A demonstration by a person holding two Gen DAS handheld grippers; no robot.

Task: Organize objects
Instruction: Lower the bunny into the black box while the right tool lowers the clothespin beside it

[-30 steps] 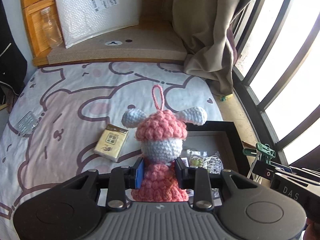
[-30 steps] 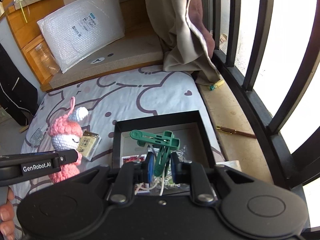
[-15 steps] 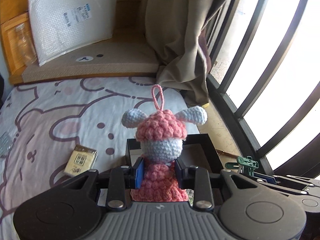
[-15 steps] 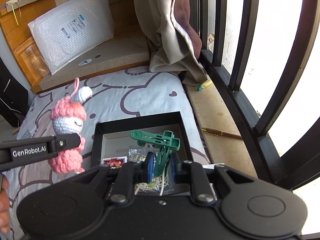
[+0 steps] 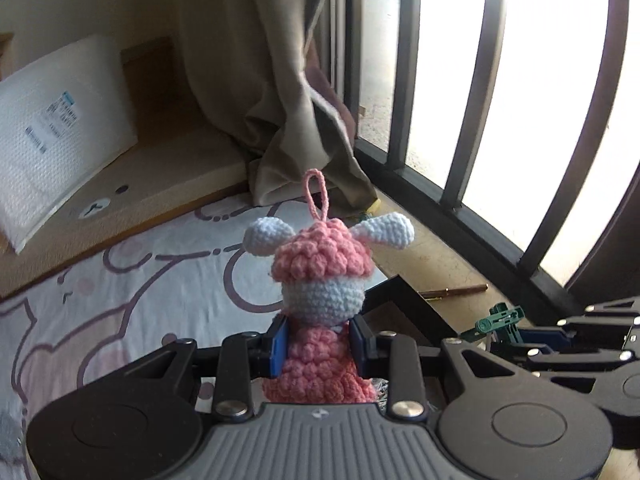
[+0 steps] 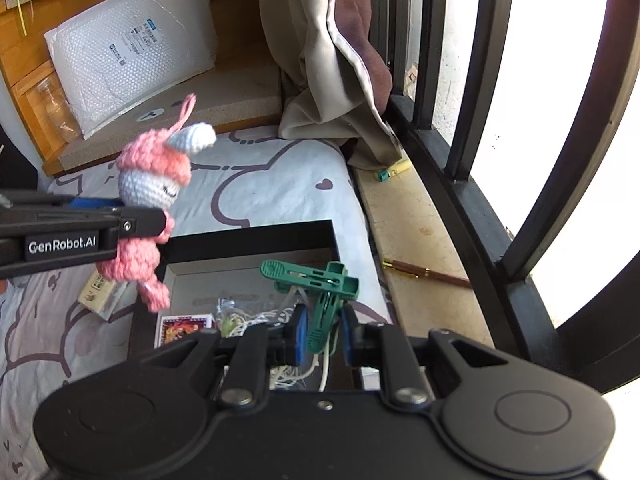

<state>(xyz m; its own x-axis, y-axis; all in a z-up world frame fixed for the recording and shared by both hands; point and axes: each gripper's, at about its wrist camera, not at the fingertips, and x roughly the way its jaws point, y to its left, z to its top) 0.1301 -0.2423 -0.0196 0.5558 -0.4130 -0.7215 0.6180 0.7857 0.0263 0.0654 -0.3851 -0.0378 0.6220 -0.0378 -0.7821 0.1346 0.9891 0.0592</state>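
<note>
My left gripper [image 5: 319, 346] is shut on a pink and white crochet doll [image 5: 320, 276] and holds it in the air. In the right wrist view the doll [image 6: 154, 196] hangs over the left rim of the black box [image 6: 256, 236]. My right gripper [image 6: 322, 334] is shut on a green clothes peg [image 6: 320, 286] above the box. The peg also shows at the right in the left wrist view [image 5: 500, 318]. The box holds a card pack [image 6: 184, 326] and a bag of cord [image 6: 248, 316].
The box lies on a bed sheet with a pink cartoon print [image 6: 256, 184]. A small tan packet [image 6: 96, 294] lies left of the box. A white bubble mailer [image 6: 132, 52], a curtain [image 6: 332, 60], window bars [image 6: 464, 80], a pen [image 6: 424, 272] on the sill.
My left gripper has carried the doll up and to the right, to the box's left rim. The right gripper keeps the peg over the box and has shifted slightly right.
</note>
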